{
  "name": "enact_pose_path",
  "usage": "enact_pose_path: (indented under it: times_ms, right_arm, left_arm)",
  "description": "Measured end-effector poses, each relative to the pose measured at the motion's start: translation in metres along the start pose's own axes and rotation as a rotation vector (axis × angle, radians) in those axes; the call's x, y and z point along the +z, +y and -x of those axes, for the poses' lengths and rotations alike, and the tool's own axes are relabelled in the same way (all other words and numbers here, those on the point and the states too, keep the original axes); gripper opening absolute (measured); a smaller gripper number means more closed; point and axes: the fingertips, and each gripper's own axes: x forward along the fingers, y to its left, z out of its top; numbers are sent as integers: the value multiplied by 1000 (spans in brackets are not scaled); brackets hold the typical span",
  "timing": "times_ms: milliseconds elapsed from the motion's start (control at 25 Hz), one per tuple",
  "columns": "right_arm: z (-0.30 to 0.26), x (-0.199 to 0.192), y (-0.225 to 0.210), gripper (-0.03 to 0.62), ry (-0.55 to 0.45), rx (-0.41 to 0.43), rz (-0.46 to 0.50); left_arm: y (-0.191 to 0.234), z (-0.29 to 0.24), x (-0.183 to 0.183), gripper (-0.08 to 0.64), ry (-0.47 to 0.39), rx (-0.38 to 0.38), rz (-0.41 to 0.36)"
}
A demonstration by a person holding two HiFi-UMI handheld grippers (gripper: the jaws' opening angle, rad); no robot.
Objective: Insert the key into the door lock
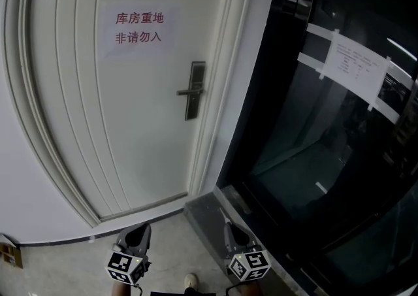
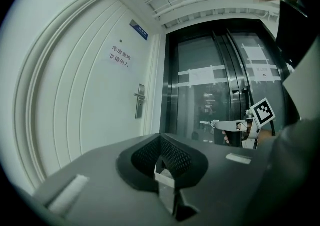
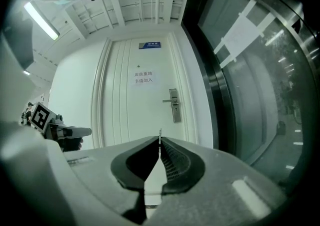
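We hold both grippers low in front of the white door (image 1: pixel 85 125), well apart from it. The right gripper (image 1: pixel 231 230) has its jaws clenched on the key (image 3: pixel 160 133), whose thin tip pokes out between them toward the door. The door lock (image 1: pixel 195 90), a metal plate with a lever handle, sits near the door's right edge. The left gripper (image 1: pixel 140 229) has its jaws pressed together on nothing. A paper sign (image 1: pixel 138 29) with red characters hangs above the lock; dark glass doors (image 1: pixel 326 157) stand just right of the frame.
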Motion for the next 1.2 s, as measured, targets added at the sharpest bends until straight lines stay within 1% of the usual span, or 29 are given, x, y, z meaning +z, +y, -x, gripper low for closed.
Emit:
enact_pose_path:
  times_ms: [280, 520, 720, 920, 1200]
  right_arm:
    - [-45, 6, -37, 11, 6, 27, -10]
    - [-81, 11, -69, 11, 8, 62, -5]
    - [-109, 14, -93, 11, 7, 92, 7]
    - [-132, 13, -103, 11, 7, 115, -14]
    - [-165, 8, -110, 11, 10, 152, -11]
  left_arm:
    - [5, -56, 7, 3, 7, 15, -2]
    - [8, -101, 12, 3, 7, 51, -11]
    - [11, -128, 16, 3, -12, 85, -7]
    - [19, -145, 15, 3, 8, 107, -11]
    - [32, -169, 17, 3, 17, 120, -18]
